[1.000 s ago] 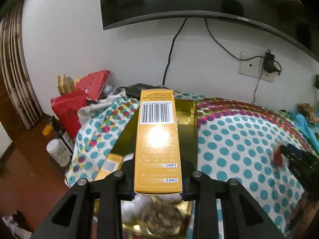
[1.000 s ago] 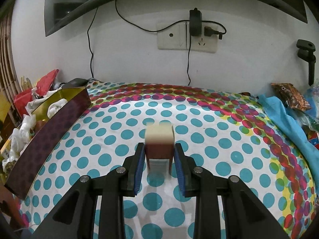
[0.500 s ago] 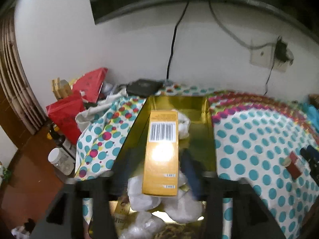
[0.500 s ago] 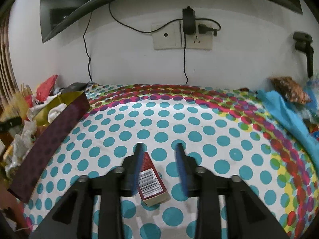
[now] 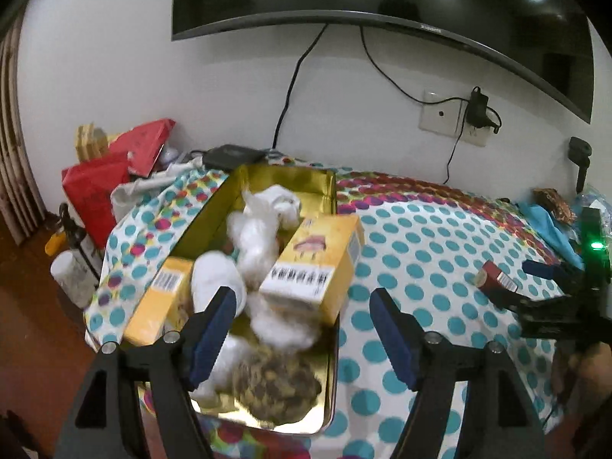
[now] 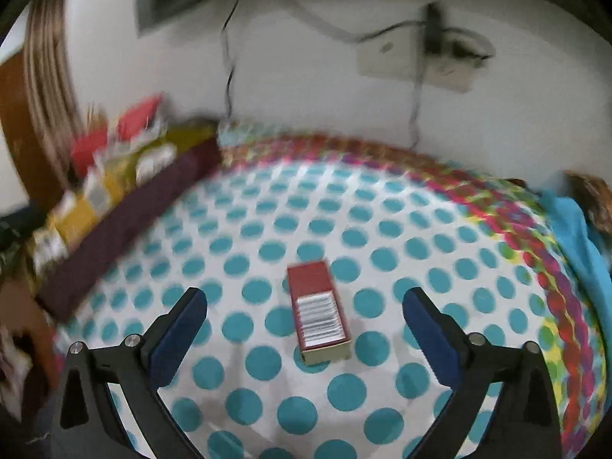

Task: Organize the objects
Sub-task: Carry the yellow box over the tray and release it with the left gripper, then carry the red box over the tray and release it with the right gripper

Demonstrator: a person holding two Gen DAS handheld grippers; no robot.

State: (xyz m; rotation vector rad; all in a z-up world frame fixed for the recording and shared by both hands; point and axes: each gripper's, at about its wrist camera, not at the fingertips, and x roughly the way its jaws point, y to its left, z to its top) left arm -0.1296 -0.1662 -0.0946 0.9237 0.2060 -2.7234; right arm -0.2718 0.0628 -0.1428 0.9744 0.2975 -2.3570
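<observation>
In the left wrist view a yellow carton (image 5: 317,264) lies tilted on white wads inside the gold tin (image 5: 329,195), leaning on its right wall. My left gripper (image 5: 302,321) hovers just in front of it, its jaws opening, nothing between the pads. A second yellow carton (image 5: 160,302) lies along the tin's left side. In the right wrist view a small red box (image 6: 319,319) lies flat on the dotted cloth. My right gripper (image 6: 306,329) straddles it with jaws opening wide, and the pads stand well apart from the box. The same red box (image 5: 497,277) shows at the right of the left wrist view.
The gold tin (image 6: 126,222) sits at the table's left edge, with red bags (image 5: 95,187) and bottles (image 5: 72,279) beyond it on the floor. A blue cloth (image 6: 573,229) and a snack packet (image 5: 554,202) lie at the right. Cables hang down the wall from a socket (image 5: 455,122).
The left gripper let go of the yellow carton, which dropped tilted into the tin. The right gripper released the red box, which tipped from upright to flat on the cloth; both jaws spread.
</observation>
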